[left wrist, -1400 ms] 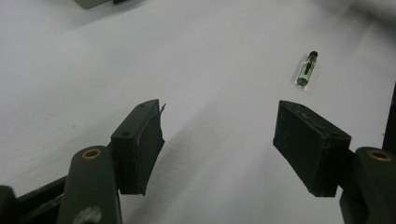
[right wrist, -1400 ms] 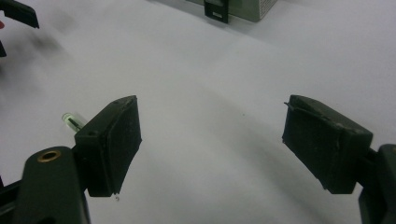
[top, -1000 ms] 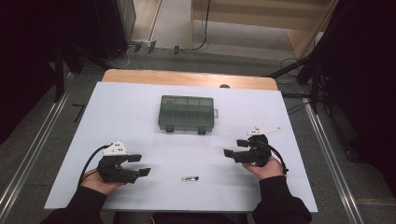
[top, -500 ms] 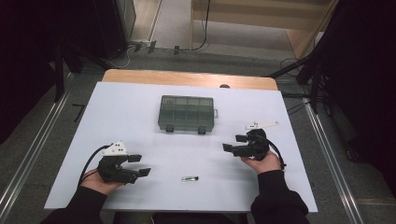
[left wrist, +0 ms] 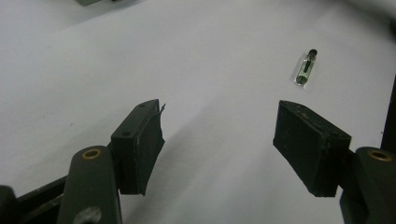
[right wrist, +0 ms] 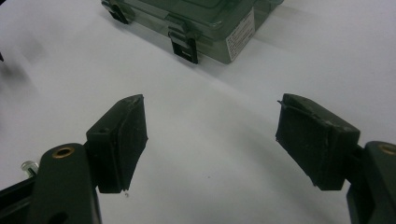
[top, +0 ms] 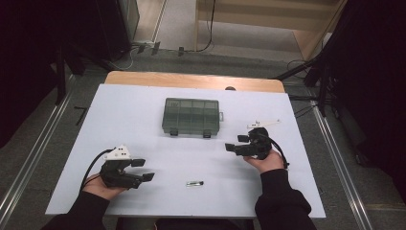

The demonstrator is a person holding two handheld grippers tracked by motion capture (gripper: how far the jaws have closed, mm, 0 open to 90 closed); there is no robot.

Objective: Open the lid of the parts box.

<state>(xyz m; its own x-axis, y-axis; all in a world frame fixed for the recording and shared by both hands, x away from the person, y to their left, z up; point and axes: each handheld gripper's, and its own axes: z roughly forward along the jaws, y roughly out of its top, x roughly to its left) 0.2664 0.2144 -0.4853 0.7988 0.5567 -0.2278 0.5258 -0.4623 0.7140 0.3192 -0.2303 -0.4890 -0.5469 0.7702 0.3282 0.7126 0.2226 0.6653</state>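
Note:
A small glass vial (top: 194, 183) with green inside and a dark cap lies on the white table (top: 143, 110) near the front edge, between my two hands. It lies ahead and to the right of the jaws in the left gripper view (left wrist: 306, 67). My left gripper (top: 145, 169) (left wrist: 219, 135) rests open to its left, with nothing between the jaws. My right gripper (top: 234, 143) (right wrist: 210, 126) is open too and points toward a shut, smoky-green compartment box (top: 191, 116) (right wrist: 205, 18). Its jaws have just been closing slightly, with nothing between them.
The box has two dark latches (right wrist: 184, 46) on the side facing me. A wooden strip (top: 191, 80) runs along the table's far edge. Beyond that edge lie grey floor, cables and a wooden stand. Metal rails flank the table on both sides.
My right hand has moved a little away from me and to the left, toward the box. The left hand, the vial and the box have stayed put.

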